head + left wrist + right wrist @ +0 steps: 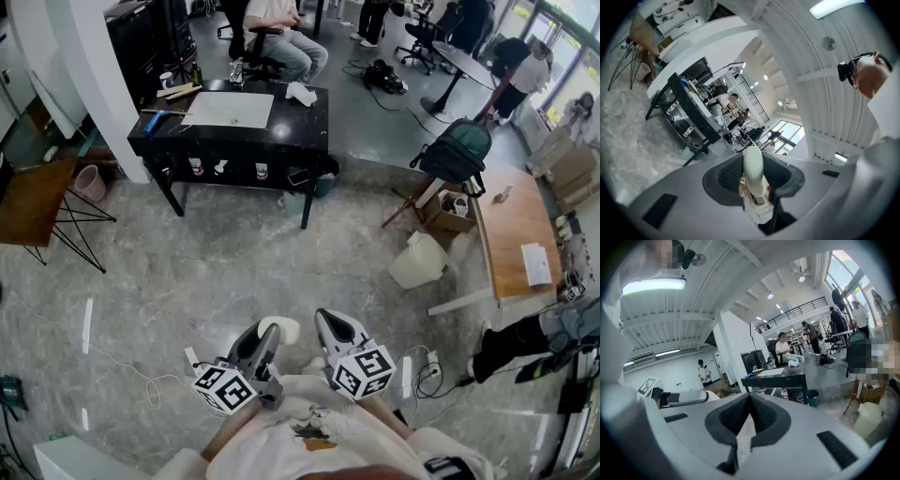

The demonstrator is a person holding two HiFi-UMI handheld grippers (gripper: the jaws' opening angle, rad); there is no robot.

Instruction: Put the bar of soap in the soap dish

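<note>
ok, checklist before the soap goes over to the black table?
1. Bar of soap gripped between the left gripper jaws: ok.
2. Right gripper jaws together with nothing between them: ok.
3. Soap dish located: cannot tell; no view shows it clearly.
4. Black table within reach: not ok; it stands well across the floor.
5. White cable on the floor near the person's feet: not ok; likely worth stepping around.
</note>
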